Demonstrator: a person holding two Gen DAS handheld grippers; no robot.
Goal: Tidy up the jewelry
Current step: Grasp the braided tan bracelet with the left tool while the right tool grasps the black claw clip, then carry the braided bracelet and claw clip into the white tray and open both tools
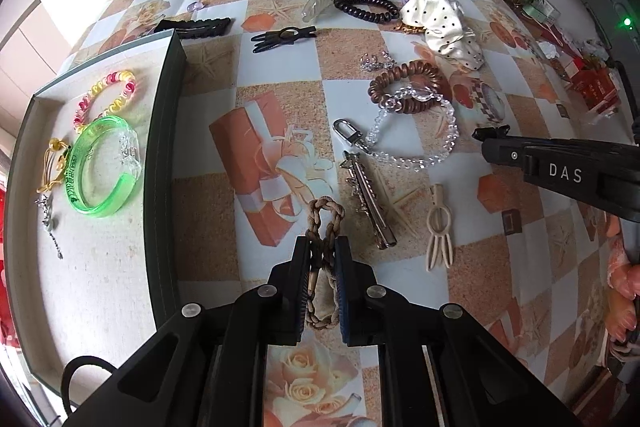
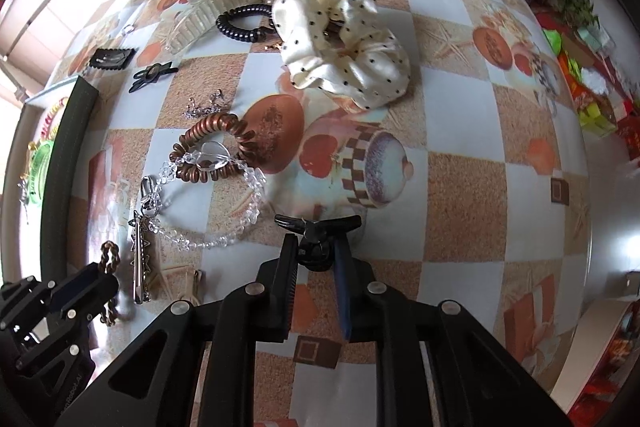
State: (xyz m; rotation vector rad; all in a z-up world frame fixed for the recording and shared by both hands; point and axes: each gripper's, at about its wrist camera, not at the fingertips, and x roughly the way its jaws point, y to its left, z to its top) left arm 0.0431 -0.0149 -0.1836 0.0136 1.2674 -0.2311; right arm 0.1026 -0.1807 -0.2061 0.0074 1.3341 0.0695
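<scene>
Left wrist view: left gripper [image 1: 323, 251] is clenched on a braided bracelet [image 1: 325, 223], its long axis running away along the fingers, loop end toward the silver hair clip [image 1: 368, 201] just right. Right gripper [image 2: 316, 251] grasps a black clip [image 2: 318, 227] lying crosswise above the tablecloth [image 2: 460, 187]; tray [image 1: 160, 147] at left

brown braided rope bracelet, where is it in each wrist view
Left wrist view: brown braided rope bracelet bottom centre, pinched in the left gripper.
Right wrist view: bracelet lower left, by that gripper.
Shared landmark: silver metal hair clip just right of it.
</scene>
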